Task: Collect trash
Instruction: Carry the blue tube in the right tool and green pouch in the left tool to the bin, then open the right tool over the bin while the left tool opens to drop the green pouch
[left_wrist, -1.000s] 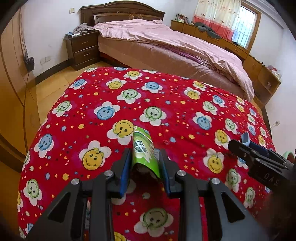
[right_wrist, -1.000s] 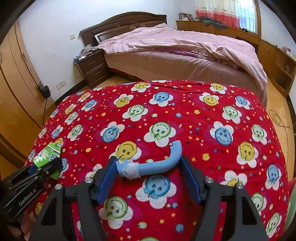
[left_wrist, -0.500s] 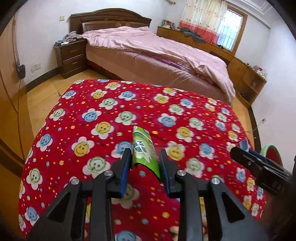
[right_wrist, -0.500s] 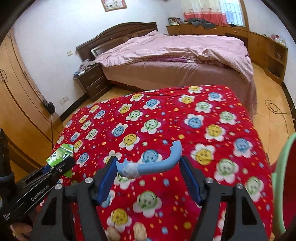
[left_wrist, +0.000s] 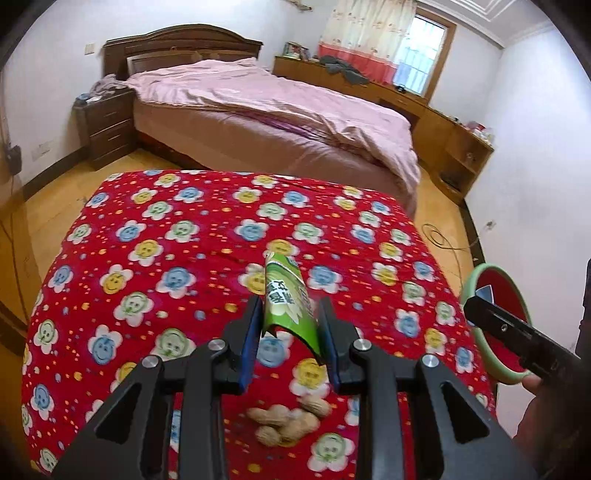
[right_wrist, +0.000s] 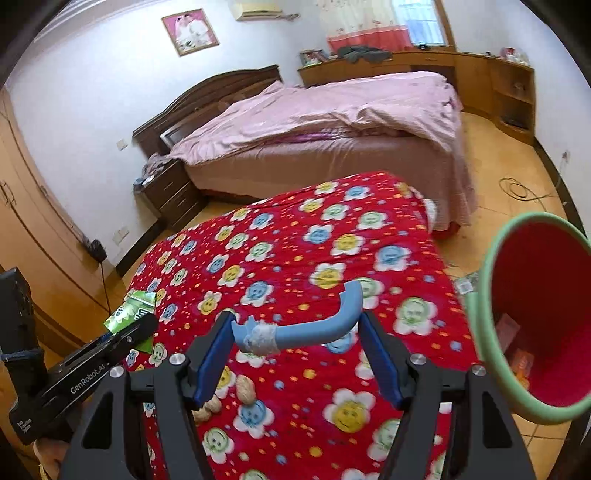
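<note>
My left gripper (left_wrist: 290, 332) is shut on a green snack wrapper (left_wrist: 290, 302) and holds it above the red smiley-flower tablecloth (left_wrist: 166, 236). The wrapper also shows in the right wrist view (right_wrist: 129, 314). My right gripper (right_wrist: 295, 339) is shut on a curved blue plastic piece (right_wrist: 317, 325) with tape on its left end, held above the cloth. A red bin with a green rim (right_wrist: 532, 321) stands at the table's right side; it also shows in the left wrist view (left_wrist: 495, 325). Scraps lie inside it.
Several peanuts (left_wrist: 288, 421) lie on the cloth near the front edge, also seen in the right wrist view (right_wrist: 245, 387). A bed with a pink cover (left_wrist: 273, 110) stands beyond the table. A nightstand (left_wrist: 107, 125) and a cable (right_wrist: 524, 188) on the floor are nearby.
Both grippers have lifted and pulled back from the cloth with their loads. The red bin has come much closer on the right. The peanuts have come into view.
</note>
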